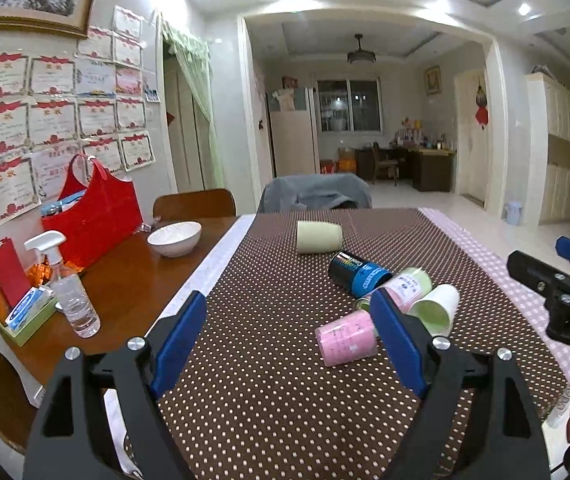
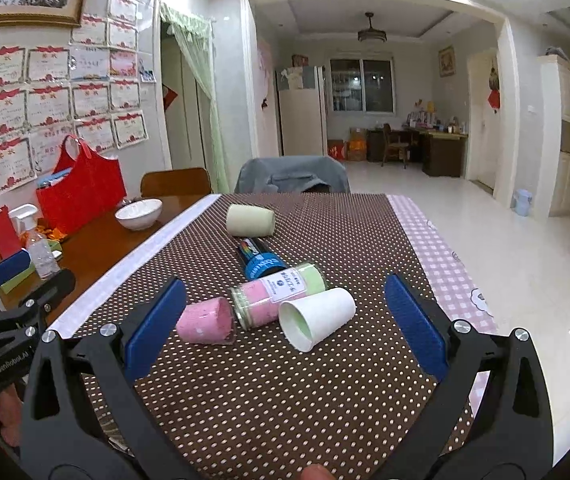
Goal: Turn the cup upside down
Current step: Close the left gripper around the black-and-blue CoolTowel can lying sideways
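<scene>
both grippers, left (image 1: 291,338) and right (image 2: 285,322), gape empty; pinch the toppled white paper cup (image 2: 317,318) mid-wall, gently.

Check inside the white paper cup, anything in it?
The white paper cup lies on its side; its mouth shows a pale green lining and nothing else. The deepest part near the base is out of view.

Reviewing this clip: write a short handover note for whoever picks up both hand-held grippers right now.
Left hand-held gripper: open, empty, above the dotted brown tablecloth.
Right hand-held gripper: open, empty.
All cups lie on their sides: white paper cup with green lining, pink cup, cream cup, plus a pink-and-green glass jar and a black-and-blue can.
Done: nothing flipped.
Left: grasp a cup and set it mouth down.
</scene>
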Motion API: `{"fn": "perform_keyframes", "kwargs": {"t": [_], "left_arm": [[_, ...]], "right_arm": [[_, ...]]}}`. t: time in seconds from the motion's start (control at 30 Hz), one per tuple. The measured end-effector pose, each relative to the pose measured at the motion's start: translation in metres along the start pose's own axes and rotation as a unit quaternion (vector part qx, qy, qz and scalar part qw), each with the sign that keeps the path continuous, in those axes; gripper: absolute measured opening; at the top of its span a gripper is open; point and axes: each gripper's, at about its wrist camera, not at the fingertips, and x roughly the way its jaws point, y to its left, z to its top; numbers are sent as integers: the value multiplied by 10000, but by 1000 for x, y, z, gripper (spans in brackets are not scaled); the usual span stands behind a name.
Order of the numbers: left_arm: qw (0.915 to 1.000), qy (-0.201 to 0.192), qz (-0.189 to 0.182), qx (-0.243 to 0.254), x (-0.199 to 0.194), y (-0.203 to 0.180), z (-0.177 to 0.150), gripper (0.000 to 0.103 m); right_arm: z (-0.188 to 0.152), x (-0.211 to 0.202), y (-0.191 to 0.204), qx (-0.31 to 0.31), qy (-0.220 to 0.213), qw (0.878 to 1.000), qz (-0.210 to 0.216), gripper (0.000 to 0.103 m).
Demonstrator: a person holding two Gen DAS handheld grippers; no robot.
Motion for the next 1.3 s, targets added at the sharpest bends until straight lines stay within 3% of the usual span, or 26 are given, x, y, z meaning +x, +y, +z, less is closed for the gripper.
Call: {"fn": "perform_keyframes", "kwargs": {"t": [0.43,0.57,0.73,0.97,1.3], "left_arm": [[9958,781,-363,320,107,-5,33,83],[9905,1116,-631,494,139,-11,41,83],[9808,1611,-950,549,182,-26,50,83],[9688,2174,-1083,486,236,-56,61,83],[9370,3373,-902,53,331,-89,48,83]], "right_arm": [[12,80,-32,71,758,9971,94,97],[15,104,-40,112,970,9951,149,97],[18,131,-49,148,1202,9925,165,97],[26,161,-64,257,1414,9893,247,97],[21,198,-100,628,1715,9827,315,97]]}}
